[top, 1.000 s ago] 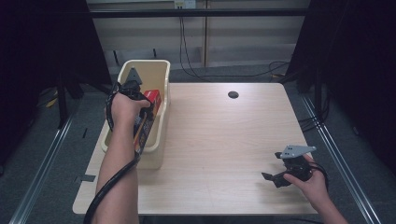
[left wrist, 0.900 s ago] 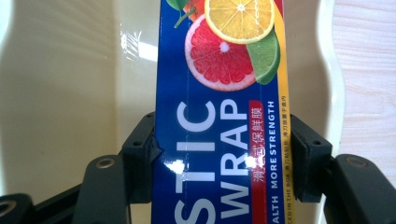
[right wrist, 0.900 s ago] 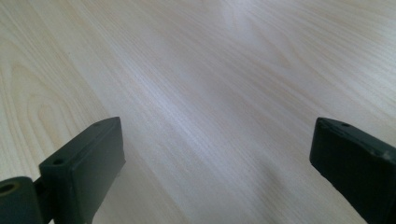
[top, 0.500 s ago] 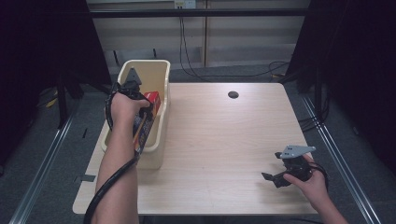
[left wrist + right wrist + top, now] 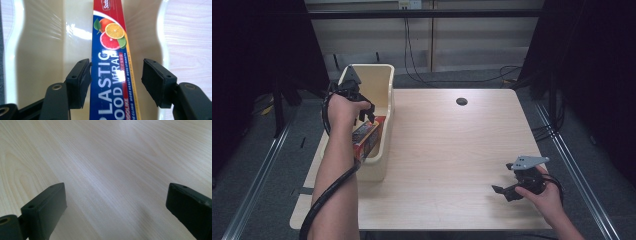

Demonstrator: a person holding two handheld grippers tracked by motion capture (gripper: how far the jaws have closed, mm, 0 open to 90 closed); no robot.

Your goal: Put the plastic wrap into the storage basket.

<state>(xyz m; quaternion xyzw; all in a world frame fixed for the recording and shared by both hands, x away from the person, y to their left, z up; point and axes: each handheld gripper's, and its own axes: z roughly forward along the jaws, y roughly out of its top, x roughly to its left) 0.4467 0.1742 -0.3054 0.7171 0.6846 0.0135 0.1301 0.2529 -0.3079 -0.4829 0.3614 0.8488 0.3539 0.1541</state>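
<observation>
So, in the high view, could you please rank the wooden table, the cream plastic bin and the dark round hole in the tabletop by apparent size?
1. Light wooden table
2. Cream plastic bin
3. Dark round hole

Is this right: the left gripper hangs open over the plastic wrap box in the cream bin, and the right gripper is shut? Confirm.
One slip: the right gripper is open, its jaws wide apart over the table in the right gripper view. The left gripper, plastic wrap box and cream bin are as stated.
</observation>
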